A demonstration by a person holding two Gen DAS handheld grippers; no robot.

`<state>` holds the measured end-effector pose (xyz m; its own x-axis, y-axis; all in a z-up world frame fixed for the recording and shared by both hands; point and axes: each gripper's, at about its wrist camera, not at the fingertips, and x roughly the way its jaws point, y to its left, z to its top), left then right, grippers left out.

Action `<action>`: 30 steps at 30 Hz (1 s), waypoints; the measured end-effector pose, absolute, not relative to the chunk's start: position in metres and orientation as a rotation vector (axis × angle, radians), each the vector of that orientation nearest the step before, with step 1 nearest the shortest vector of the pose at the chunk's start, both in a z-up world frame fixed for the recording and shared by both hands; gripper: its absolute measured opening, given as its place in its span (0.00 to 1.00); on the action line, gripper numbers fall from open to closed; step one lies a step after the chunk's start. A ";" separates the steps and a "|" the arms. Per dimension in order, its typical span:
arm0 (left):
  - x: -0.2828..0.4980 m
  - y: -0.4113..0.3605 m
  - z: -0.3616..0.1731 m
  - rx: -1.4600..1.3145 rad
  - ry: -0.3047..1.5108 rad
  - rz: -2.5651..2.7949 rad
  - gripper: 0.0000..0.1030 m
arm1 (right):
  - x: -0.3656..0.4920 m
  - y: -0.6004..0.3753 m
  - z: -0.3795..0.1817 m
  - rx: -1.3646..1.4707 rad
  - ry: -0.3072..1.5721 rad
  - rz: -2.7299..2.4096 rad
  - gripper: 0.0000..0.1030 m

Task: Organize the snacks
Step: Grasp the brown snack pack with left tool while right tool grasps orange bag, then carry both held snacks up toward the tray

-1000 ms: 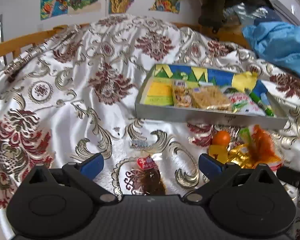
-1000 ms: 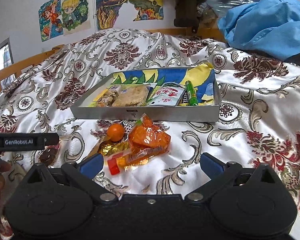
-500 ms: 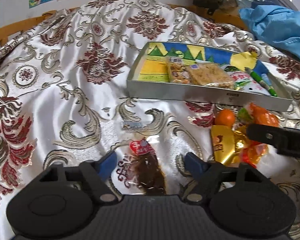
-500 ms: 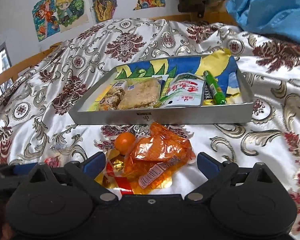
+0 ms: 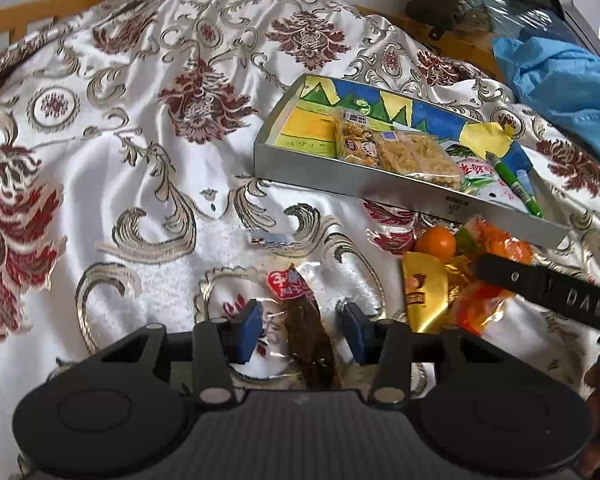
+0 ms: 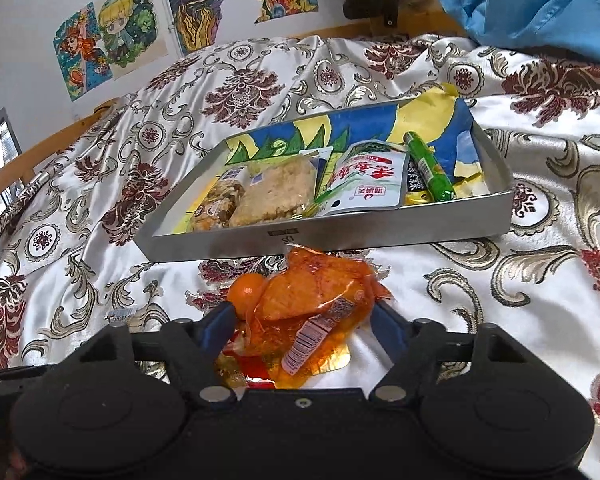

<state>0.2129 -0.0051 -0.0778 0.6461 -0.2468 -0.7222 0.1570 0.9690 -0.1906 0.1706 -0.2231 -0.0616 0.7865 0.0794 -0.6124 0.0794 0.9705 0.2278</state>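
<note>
Several snacks already in tray, upper centre; left hand-held gripper apart around brown packet, right hand-held gripper apart around orange packet, neither clamped.

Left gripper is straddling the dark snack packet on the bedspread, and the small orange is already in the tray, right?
Not quite. The left gripper does straddle the dark snack packet, but the small orange lies on the bedspread before the tray, per the right wrist view.

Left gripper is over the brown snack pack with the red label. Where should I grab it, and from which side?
Grip the brown snack pack across its narrow dark middle, below the red label. It lies flat on the bedspread, lengthwise along the left gripper, whose open fingers already straddle it. Come straight down and close across the width.
</note>
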 end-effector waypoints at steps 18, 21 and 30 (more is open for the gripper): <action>0.213 -0.005 -0.078 -0.107 0.864 -0.225 0.44 | 0.163 -0.217 -0.061 0.231 0.705 0.028 0.48; 0.205 -0.005 -0.072 -0.125 0.873 -0.230 0.43 | 0.146 -0.212 -0.052 0.185 0.687 0.031 0.45; 0.173 -0.009 -0.050 -0.154 0.842 -0.239 0.42 | 0.098 -0.209 -0.028 0.126 0.636 0.053 0.44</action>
<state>0.1735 -0.0089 -0.0502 0.6413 -0.2696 -0.7184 0.1480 0.9621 -0.2290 0.0981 -0.2085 -0.0281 0.8034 0.0879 -0.5889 -0.0106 0.9910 0.1335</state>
